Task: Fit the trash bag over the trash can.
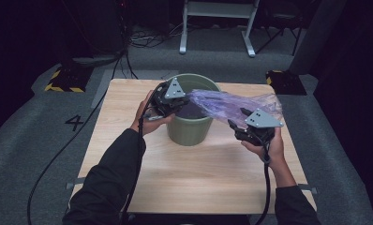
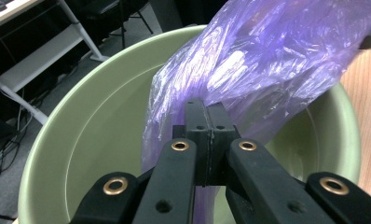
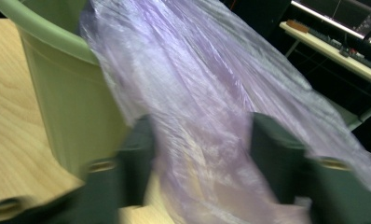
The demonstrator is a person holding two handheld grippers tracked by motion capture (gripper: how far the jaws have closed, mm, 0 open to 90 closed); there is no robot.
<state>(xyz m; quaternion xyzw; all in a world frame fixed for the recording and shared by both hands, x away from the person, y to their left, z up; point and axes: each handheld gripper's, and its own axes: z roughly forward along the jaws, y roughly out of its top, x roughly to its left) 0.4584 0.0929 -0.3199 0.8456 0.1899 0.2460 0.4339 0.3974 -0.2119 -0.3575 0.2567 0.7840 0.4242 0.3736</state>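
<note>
Bag lining's barely started: left tool (image 2: 207,123) is clamped on the purple bin bag (image 1: 227,101) over the green bin (image 1: 190,129), right tool (image 3: 200,154) sits apart around it, nothing tucked in yet.

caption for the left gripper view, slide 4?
Left gripper clamped on purple plastic bag over the open green bin.

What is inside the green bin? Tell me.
One end of the purple plastic bag hangs into the green bin, pinched by the left tongs. The bin's bottom is covered.
</note>
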